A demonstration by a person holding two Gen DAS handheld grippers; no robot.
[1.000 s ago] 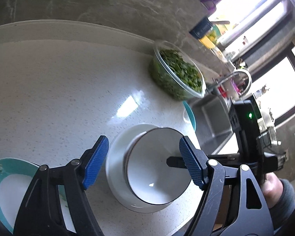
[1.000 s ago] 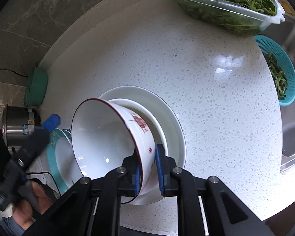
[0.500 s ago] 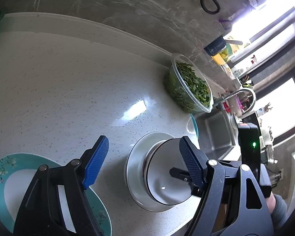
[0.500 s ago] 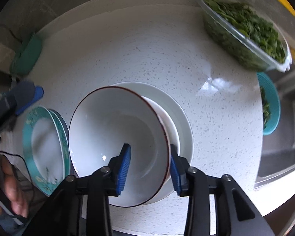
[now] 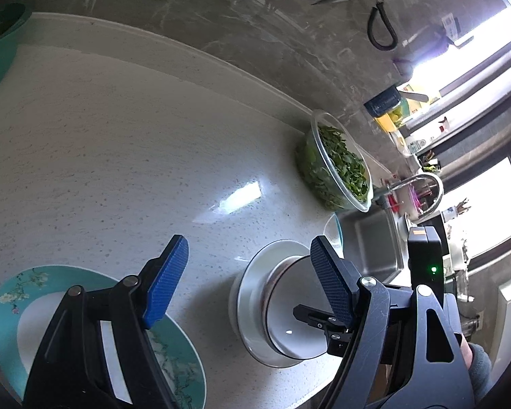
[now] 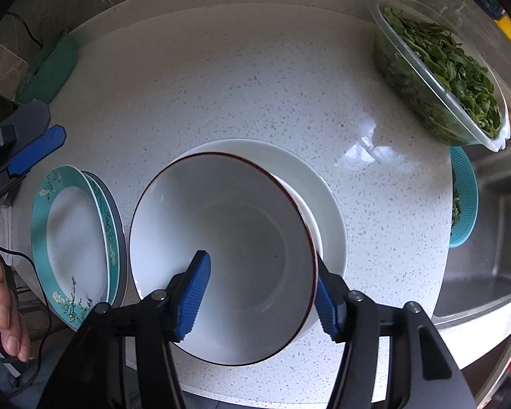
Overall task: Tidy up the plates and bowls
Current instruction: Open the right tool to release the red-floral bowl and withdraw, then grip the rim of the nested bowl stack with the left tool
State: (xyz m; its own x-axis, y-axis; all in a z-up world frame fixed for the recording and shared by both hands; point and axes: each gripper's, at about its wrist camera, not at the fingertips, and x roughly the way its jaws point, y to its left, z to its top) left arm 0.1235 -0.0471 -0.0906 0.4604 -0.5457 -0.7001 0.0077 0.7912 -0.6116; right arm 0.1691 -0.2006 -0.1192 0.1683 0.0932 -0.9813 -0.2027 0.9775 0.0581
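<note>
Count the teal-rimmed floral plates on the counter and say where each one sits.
2: the top teal floral plate lies left of the white bowl stack, and a second teal plate sits directly beneath it, only its right edge showing. More could be hidden underneath.

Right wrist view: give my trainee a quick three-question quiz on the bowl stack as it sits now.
1. True or false: the right gripper is open, one finger inside the red-rimmed bowl.
2. The red-rimmed bowl sits in: A) the teal plates B) another bowl on the white plate C) the sink.
3. What fills the clear container?

Key: 1 true; 2 B; 3 leafy greens.
</note>
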